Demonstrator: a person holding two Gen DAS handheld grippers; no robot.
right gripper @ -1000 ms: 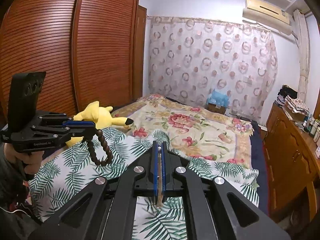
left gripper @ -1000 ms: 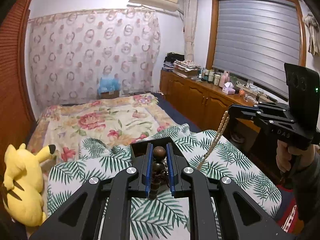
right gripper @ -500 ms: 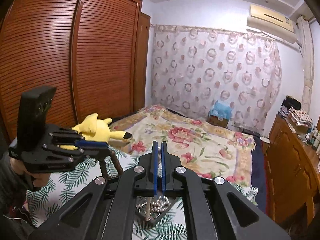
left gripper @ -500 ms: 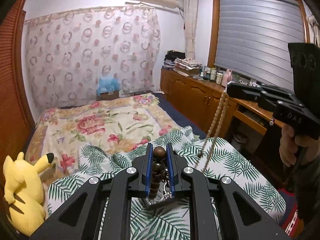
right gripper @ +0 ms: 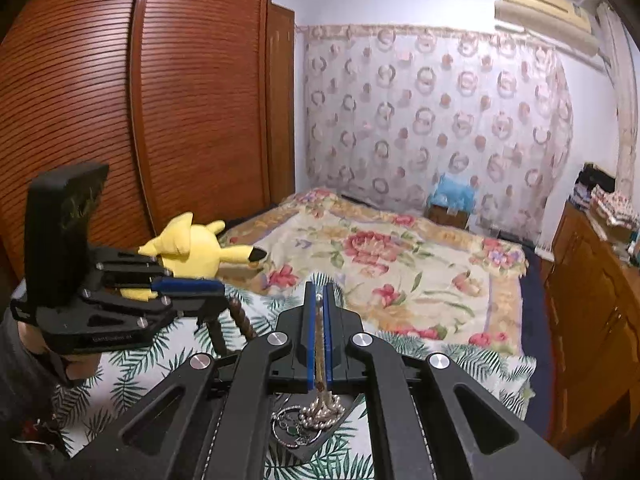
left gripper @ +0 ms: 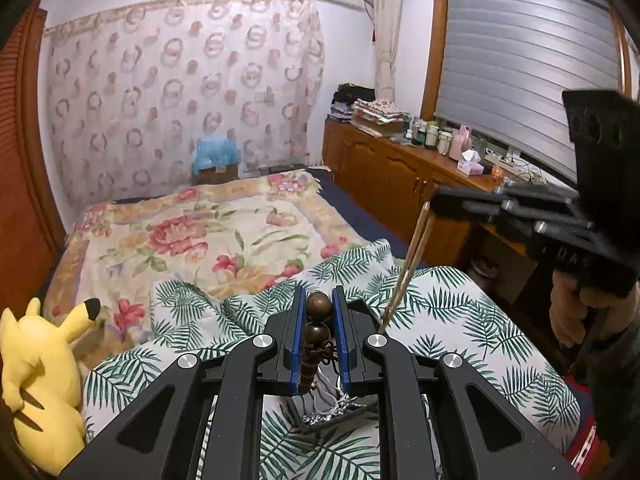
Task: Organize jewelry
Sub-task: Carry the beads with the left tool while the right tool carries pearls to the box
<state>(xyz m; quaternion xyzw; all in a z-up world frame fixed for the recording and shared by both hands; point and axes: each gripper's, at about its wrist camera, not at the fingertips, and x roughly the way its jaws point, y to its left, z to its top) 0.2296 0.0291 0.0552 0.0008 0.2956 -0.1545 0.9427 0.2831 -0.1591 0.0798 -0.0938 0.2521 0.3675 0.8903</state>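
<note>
— Classification of premises?

— Domestic bedroom. A bed (left gripper: 224, 236) under a floral quilt (right gripper: 384, 256), with a palm-leaf cover (left gripper: 452, 320) at the near end and a yellow plush toy (left gripper: 36, 376) on it.

— Supporting evidence?

— Louvred wooden wardrobe (right gripper: 160, 120), patterned curtain (left gripper: 180, 100), wall-mounted air conditioner (right gripper: 544, 0), shuttered window (left gripper: 528, 64), low wooden cabinet (left gripper: 392, 176) carrying bottles and folded cloth.
</note>
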